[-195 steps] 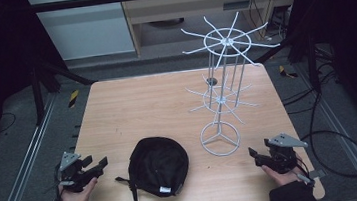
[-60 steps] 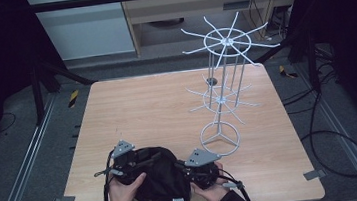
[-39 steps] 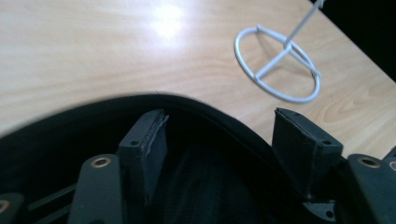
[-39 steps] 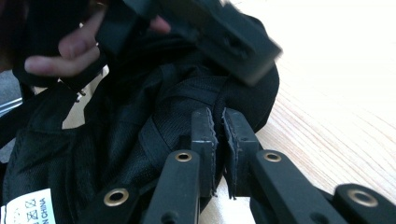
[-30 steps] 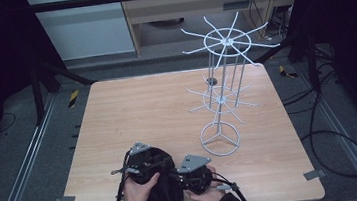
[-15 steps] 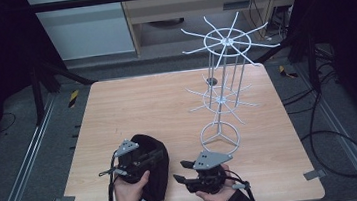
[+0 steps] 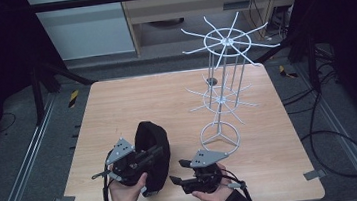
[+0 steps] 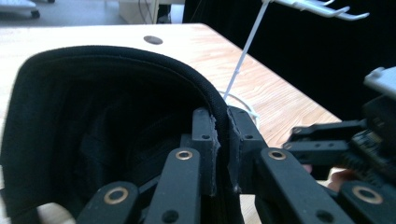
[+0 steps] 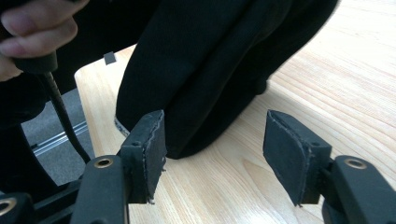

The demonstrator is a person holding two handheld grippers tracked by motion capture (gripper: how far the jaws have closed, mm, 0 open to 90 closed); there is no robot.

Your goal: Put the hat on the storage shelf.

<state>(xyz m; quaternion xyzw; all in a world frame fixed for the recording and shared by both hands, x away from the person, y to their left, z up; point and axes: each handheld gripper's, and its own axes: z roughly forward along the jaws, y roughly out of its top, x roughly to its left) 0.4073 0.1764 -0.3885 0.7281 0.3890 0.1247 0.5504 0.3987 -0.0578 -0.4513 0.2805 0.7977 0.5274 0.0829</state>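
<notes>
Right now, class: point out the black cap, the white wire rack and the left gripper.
black cap (image 7: pixel 152 151): high view, on its raised crown.
white wire rack (image 7: pixel 219 137): high view, on its round base ring.
left gripper (image 8: pixel 223 140): left gripper view, between the jaws pinching the cap's rim.

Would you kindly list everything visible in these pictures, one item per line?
cap: one, black, near edge of the table, tilted up on its side, rim pinched by the left hand-held gripper.
wire rack: one, white, spoked tiers on a ring base, right half of the table.
table: one, light wood.
left hand-held gripper: one, black, shut on the cap's rim.
right hand-held gripper: one, black, jaws just opened, nothing between them, beside the cap.
</notes>
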